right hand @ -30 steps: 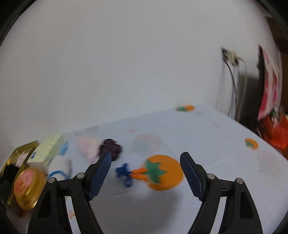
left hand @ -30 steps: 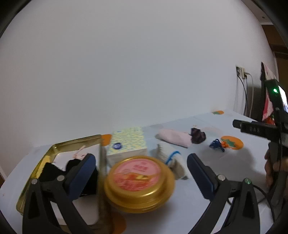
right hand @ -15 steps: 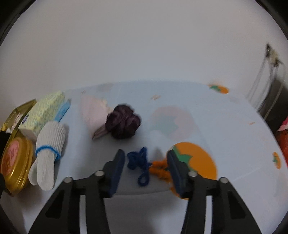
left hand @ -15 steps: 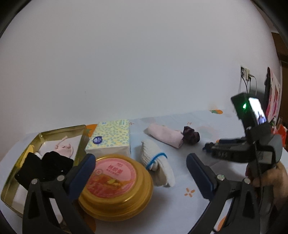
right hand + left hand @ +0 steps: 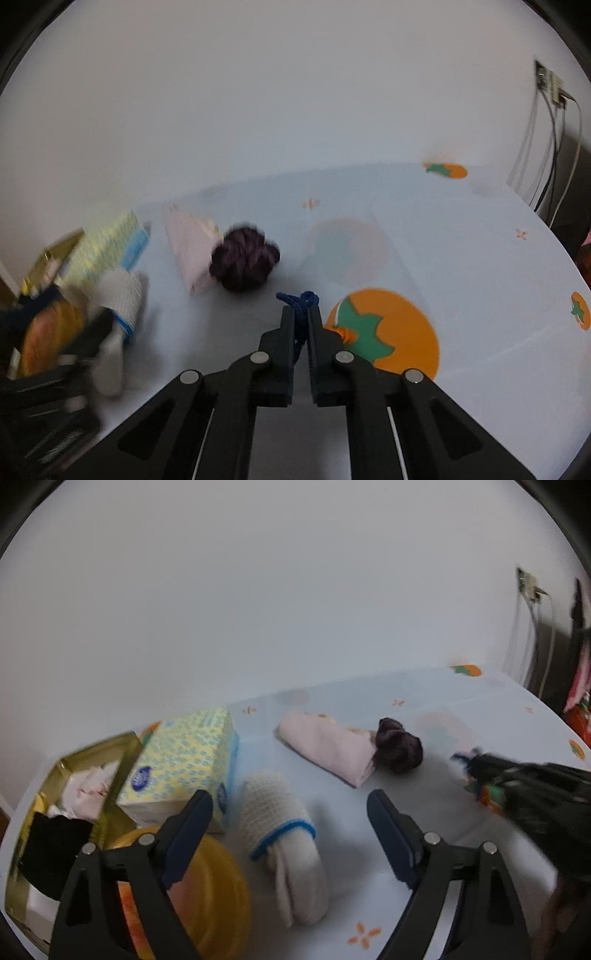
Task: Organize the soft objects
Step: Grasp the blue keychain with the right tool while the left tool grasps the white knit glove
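On the pale blue tablecloth (image 5: pixel 461 236), printed with orange persimmons: right gripper (image 5: pixel 301 317), fingers pressed together on a blue cord (image 5: pixel 299 301) whose looped end pokes out past the fingertips, with an orange strand showing just beside the right finger. Ahead and slightly left of it, a dark purple scrunchie (image 5: pixel 242 262) rests on the cloth, touching the end of a folded pink cloth (image 5: pixel 188 247). Left gripper (image 5: pixel 290 830), fingers spread wide apart and holding nothing, hovers above a rolled white glove with a blue band (image 5: pixel 284 834). Beside the glove on its left, a yellow-and-blue patterned tissue box (image 5: pixel 184 764); in front of that box, a round gold tin with a pink lid (image 5: pixel 207 897), partly hidden behind the left finger and blurred. At far left, an open gold metal tray (image 5: pixel 110 746) holding a black soft item (image 5: pixel 51 845) and pale pink-and-white pieces (image 5: pixel 88 786), too blurred to identify. From the left wrist camera, the pink cloth and scrunchie lie beyond the glove; the right gripper appears as a dark blurred shape at the right edge. Wall socket with hanging cables (image 5: pixel 550 88) at upper right.
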Action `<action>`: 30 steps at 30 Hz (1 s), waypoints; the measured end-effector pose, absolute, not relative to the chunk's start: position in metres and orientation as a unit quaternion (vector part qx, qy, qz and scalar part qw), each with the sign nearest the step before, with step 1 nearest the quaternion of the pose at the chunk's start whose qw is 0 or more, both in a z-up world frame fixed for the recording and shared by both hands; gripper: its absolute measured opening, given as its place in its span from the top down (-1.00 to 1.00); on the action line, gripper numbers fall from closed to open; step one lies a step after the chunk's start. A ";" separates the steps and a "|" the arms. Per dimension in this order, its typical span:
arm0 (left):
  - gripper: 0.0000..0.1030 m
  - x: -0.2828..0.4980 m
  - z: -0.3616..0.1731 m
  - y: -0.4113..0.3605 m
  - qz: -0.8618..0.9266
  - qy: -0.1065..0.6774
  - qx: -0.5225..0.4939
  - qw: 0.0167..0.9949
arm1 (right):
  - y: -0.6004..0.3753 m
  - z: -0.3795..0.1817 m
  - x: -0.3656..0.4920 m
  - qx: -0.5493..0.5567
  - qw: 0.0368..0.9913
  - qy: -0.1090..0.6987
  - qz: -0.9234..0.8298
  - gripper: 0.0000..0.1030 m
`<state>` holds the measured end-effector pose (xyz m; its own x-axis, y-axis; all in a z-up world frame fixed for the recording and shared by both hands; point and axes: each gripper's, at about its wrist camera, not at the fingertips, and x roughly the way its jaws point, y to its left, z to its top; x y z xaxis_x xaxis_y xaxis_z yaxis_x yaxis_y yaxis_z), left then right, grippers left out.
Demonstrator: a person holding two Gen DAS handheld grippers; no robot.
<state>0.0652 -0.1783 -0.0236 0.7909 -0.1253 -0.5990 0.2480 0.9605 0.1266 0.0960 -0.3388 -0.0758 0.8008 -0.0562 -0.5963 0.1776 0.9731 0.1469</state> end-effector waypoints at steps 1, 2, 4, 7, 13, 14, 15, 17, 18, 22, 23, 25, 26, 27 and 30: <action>-0.66 0.072 -0.027 -0.181 -0.085 0.320 0.099 0.938 | -0.340 -0.071 0.093 0.100 0.948 0.295 -0.067 0.86; -0.66 0.078 -0.031 -0.183 -0.073 0.331 0.099 0.936 | -0.342 -0.066 0.089 0.100 0.952 0.278 -0.074 0.86; -0.60 0.084 -0.037 -0.184 -0.057 0.348 0.095 0.931 | -0.343 -0.059 0.082 0.104 0.958 0.256 -0.080 0.86; -0.45 0.096 -0.042 -0.187 -0.026 0.364 0.101 0.925 | -0.345 -0.052 0.077 0.109 0.963 0.234 -0.081 0.86; -0.23 0.112 -0.051 -0.197 -0.021 0.388 0.100 0.916 | -0.345 -0.049 0.073 0.114 0.964 0.224 -0.083 0.86; -0.23 0.114 -0.053 -0.202 -0.018 0.390 0.114 0.913 | -0.345 -0.049 0.074 0.115 0.964 0.224 -0.084 0.86; -0.23 0.113 -0.054 -0.206 -0.017 0.390 0.123 0.913 | -0.345 -0.050 0.074 0.116 0.964 0.224 -0.085 0.86; -0.23 0.113 -0.054 -0.207 -0.015 0.386 0.127 0.914 | -0.346 -0.051 0.075 0.118 0.963 0.226 -0.087 0.86; -0.23 0.112 -0.054 -0.206 -0.011 0.386 0.125 0.914 | -0.346 -0.051 0.075 0.119 0.963 0.227 -0.087 0.86; -0.23 0.104 -0.048 -0.210 -0.007 0.370 0.131 0.920 | -0.346 -0.051 0.076 0.118 0.963 0.228 -0.087 0.86; -0.23 0.104 -0.048 -0.210 -0.006 0.371 0.134 0.919 | -0.346 -0.052 0.076 0.118 0.962 0.228 -0.087 0.86; -0.23 0.108 -0.051 -0.206 -0.002 0.382 0.126 0.915 | -0.347 -0.053 0.077 0.119 0.962 0.229 -0.087 0.86; -0.23 0.110 -0.052 -0.202 0.004 0.389 0.118 0.914 | -0.347 -0.053 0.078 0.119 0.962 0.230 -0.087 0.86; -0.23 0.114 -0.053 -0.198 0.008 0.397 0.106 0.912 | -0.347 -0.053 0.078 0.120 0.962 0.231 -0.087 0.86; -0.21 0.118 -0.053 -0.197 0.010 0.401 0.099 0.911 | -0.348 -0.053 0.077 0.121 0.962 0.230 -0.087 0.86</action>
